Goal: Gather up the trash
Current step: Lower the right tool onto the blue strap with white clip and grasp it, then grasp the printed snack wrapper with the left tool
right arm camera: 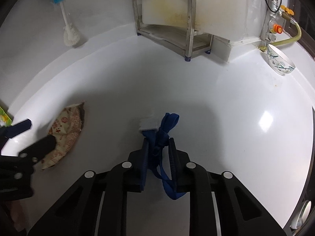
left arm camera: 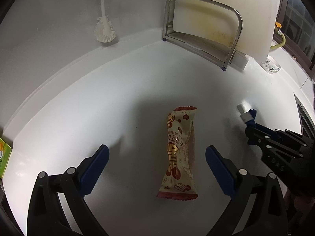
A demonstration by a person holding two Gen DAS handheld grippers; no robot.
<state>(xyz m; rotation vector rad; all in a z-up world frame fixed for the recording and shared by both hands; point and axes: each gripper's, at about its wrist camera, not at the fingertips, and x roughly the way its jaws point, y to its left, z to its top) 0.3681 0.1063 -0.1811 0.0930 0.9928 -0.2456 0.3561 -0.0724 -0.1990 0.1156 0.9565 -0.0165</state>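
A cream and red snack wrapper (left arm camera: 180, 153) lies flat on the white counter (left arm camera: 137, 90), between the open fingers of my left gripper (left arm camera: 157, 155), which hovers just above it. In the right wrist view the wrapper (right arm camera: 65, 133) is at the left with the left gripper (right arm camera: 33, 137) over it. My right gripper (right arm camera: 158, 143) is shut on a blue strap (right arm camera: 165, 131) that carries a small grey-white tag (right arm camera: 148, 124). The right gripper (left arm camera: 250, 123) with strap and tag (left arm camera: 245, 113) shows at the right of the left wrist view.
A steel rack (left arm camera: 200, 33) holding a stained white board (left arm camera: 220, 9) stands at the back. A white brush (left arm camera: 104, 27) leans on the back wall. A patterned bowl (right arm camera: 279, 61) sits at back right by gas fittings (right arm camera: 275, 19). A green packet (left arm camera: 4, 157) lies at far left.
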